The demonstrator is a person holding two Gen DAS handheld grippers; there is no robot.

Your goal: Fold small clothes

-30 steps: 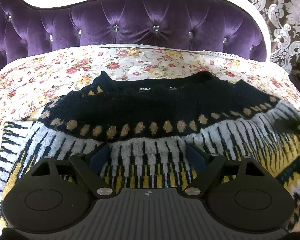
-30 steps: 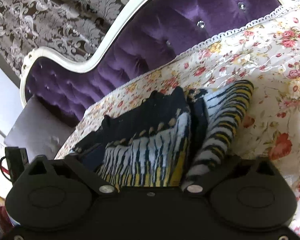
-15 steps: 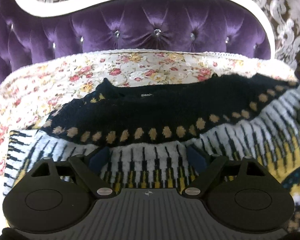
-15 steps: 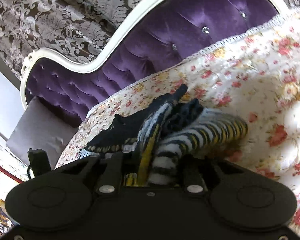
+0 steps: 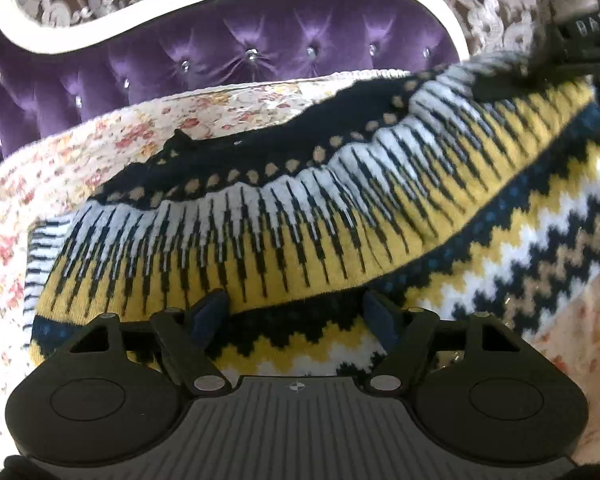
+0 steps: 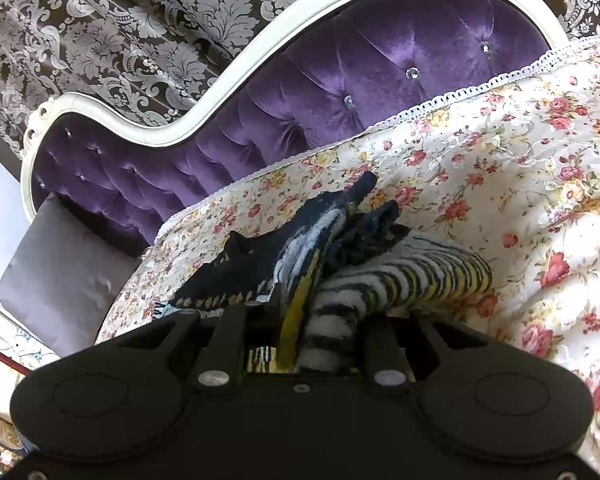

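In the left wrist view, the patterned knit sweater [image 5: 340,216] lies on the floral bedspread [image 5: 60,168] before the purple tufted headboard [image 5: 220,60], its right side lifted and carried leftward over the body. The left gripper [image 5: 296,316] rests low at the hem, its blue-padded fingers [image 5: 208,312] spread wide with knit lying between them, probably to anchor the garment while the fold comes across. In the right wrist view, the right gripper [image 6: 300,336] has its fingers narrowed on a bunched edge of the sweater [image 6: 340,280], holding it raised off the bedspread [image 6: 520,160] so the side panel and striped sleeve [image 6: 420,276] can fold over.
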